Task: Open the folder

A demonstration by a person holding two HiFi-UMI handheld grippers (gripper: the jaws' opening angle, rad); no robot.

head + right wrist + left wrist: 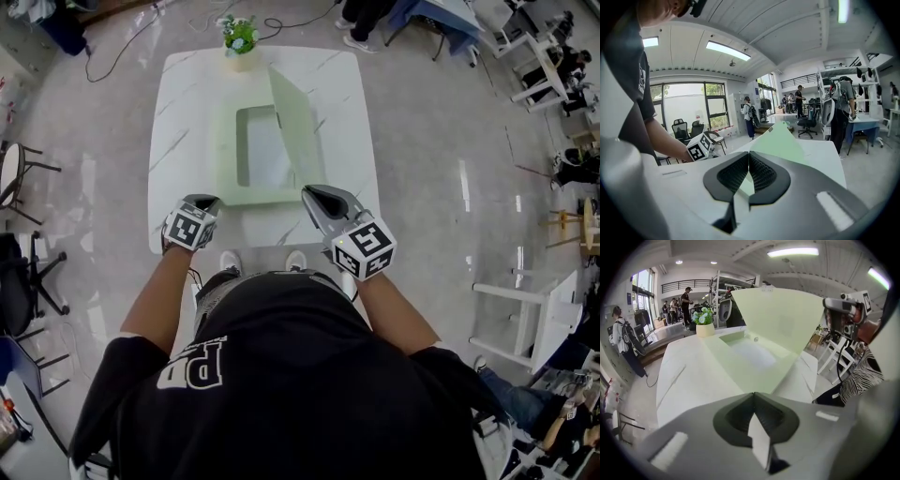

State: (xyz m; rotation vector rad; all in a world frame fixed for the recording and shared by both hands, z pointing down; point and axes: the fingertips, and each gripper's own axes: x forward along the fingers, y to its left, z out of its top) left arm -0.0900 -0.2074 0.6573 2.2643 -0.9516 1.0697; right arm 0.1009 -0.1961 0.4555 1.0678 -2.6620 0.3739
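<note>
White marbled surface (178, 141) in a large workroom, with a pale green folder (230, 183) half open on it.
The folder lies flat in the middle of the surface, and its cover (298, 127) stands up tilted along the right side. Inside shows a paler rectangular panel (262, 150); whether it is a sheet or a pocket I cannot tell. The right hand-held gripper (307, 192) is clenched on the near edge of the cover, with the green sheet between its jaws. The left hand-held gripper (208, 201) is clenched on the near left corner of the folder. A potted plant (240, 42) stands at the far edge, just beyond the folder. Around the surface is shiny grey floor (431, 122), a chair (19, 173) to the left and a white rack (525, 319) to the right.
</note>
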